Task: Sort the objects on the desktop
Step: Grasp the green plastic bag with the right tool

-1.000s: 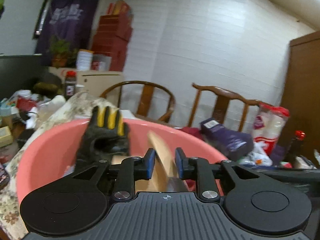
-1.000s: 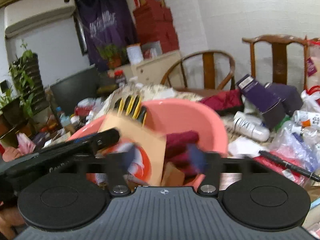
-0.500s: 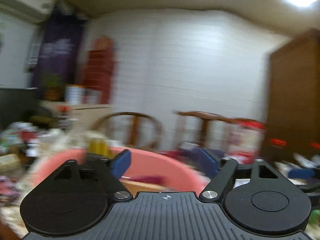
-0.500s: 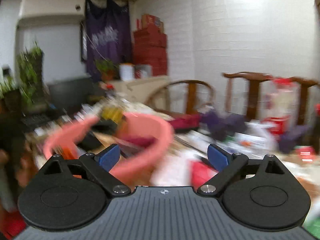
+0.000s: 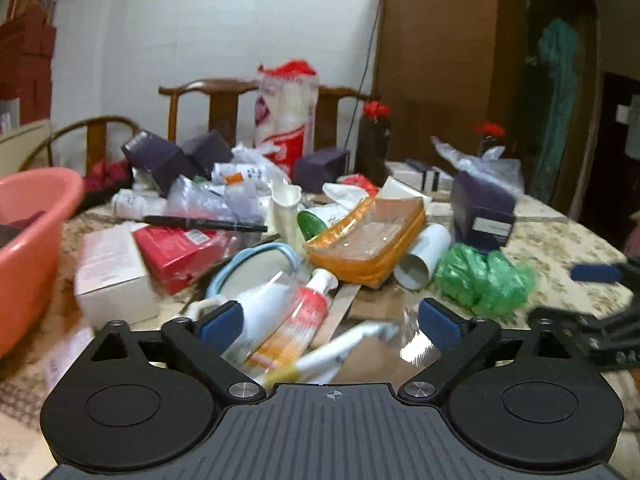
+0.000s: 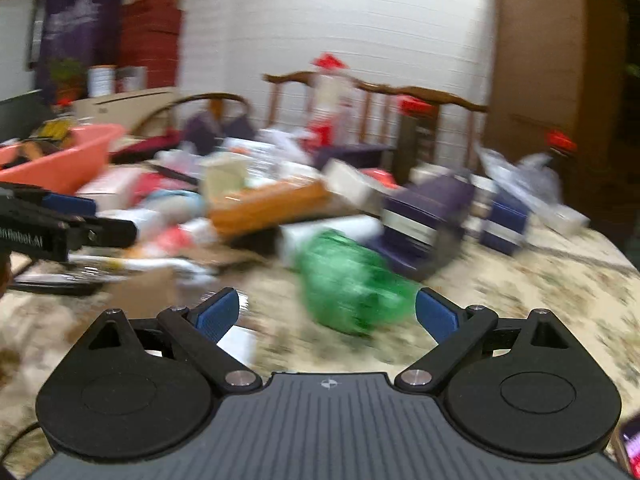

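Both grippers swung off pink basin (image 5: 28, 216), left gripper (image 5: 330, 320) spread above tubes (image 5: 296, 320)

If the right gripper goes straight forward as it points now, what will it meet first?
Most likely the green plastic bag, lying on the table just ahead of the open right gripper. The picture is blurred, so depth is uncertain.

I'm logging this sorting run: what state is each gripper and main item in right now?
left gripper: open, empty.
right gripper: open, empty.
pink basin: upright, at table's left.
white paper cup: lying on its side.
orange pouch: closed, tilted on clutter.
green bag: crumpled.
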`<state>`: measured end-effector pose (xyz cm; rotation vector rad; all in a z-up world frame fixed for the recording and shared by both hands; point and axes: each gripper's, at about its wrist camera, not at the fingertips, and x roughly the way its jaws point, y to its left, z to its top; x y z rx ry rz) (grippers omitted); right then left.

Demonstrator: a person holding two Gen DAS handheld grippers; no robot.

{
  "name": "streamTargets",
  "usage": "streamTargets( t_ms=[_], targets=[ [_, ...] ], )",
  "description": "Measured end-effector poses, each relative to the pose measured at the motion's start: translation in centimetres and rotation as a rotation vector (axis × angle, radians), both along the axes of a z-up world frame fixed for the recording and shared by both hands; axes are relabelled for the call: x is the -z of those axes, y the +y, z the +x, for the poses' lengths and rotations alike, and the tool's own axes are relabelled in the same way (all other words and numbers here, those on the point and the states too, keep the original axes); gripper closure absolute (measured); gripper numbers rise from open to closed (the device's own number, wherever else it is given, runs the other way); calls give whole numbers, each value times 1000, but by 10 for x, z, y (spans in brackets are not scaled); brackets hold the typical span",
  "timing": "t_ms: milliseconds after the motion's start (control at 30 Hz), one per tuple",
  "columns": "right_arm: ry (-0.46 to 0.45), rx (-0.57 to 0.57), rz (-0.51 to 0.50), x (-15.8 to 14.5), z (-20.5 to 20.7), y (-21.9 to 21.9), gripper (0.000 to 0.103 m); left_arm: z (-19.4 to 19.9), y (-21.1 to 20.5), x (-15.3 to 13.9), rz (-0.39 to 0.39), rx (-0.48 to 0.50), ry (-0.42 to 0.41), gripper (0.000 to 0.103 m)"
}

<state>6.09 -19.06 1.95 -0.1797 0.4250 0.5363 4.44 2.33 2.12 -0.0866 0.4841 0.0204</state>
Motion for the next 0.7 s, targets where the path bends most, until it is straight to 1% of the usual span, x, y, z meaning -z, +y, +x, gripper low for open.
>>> streamTargets(
  t_ms=[33, 133, 233, 300, 367, 400, 433, 467, 533, 567, 633, 700],
  targets=[
    [16, 20, 10, 3, 7, -5, 7, 11, 0, 0, 1, -10, 1, 0],
    [73, 51, 62, 5, 33, -8, 7, 44, -11, -6, 12, -1, -2, 0],
    [134, 32, 95, 6, 57, 2, 7, 70, -16, -10, 16, -8, -3, 0],
    [154, 13, 63, 8, 70, 14, 7, 90, -10, -12, 15, -43, -11, 0],
    [160, 4, 7, 15, 81, 27, 9, 104, -4, -11, 39, -95, -20, 0],
    [176, 8, -27, 19, 88, 34, 26, 106, 0, -9, 46, -122, -20, 0],
    [204, 13, -49, 24, 93, 38, 40, 108, 3, -7, 44, -136, -19, 0],
    [217, 26, -40, 26, 94, 39, 39, 108, 8, -1, 37, -141, -14, 0],
    [202, 50, 1, 25, 90, 32, 44, 109, 13, 7, 20, -131, 18, 0],
    [192, 51, 15, 25, 87, 29, 44, 108, 16, 9, 15, -117, 26, 0],
    [191, 55, 78, 24, 85, 21, 44, 106, 16, 9, 12, -111, 20, 0],
    [224, 40, 124, 23, 88, 16, 44, 104, 15, 7, 4, -90, 6, 0]
  ],
)
